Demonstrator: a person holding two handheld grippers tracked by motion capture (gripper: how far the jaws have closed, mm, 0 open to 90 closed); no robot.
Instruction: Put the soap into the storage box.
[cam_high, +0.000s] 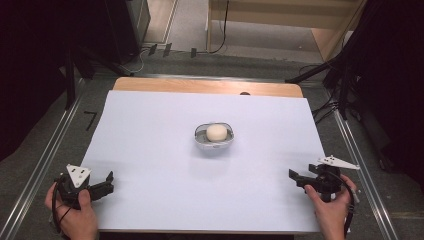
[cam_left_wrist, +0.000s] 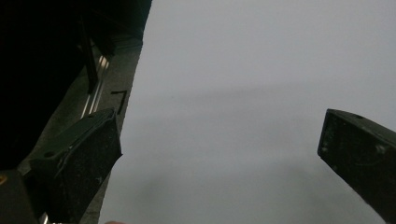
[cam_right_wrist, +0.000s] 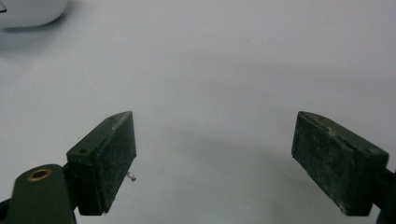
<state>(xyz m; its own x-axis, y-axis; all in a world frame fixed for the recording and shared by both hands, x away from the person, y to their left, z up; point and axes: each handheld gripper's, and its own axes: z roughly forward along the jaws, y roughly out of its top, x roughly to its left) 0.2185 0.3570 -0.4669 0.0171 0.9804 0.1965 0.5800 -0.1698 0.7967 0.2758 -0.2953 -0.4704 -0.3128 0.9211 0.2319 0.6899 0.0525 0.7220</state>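
Both claws wait at the near corners.
Left claw (cam_high: 107, 182) and right claw (cam_high: 295, 176) gape empty, well apart from the bowl (cam_high: 214, 136) holding a pale ball (cam_high: 217, 132) mid-tabletop (cam_high: 150, 150).

I see a white sheet (cam_high: 165, 165) covering most of a wooden table (cam_high: 200, 86), whose bare edge shows along the top. Metal rails (cam_high: 47, 152) run down both sides of the frame. Black cables (cam_high: 222, 35) trail across the upper floor.
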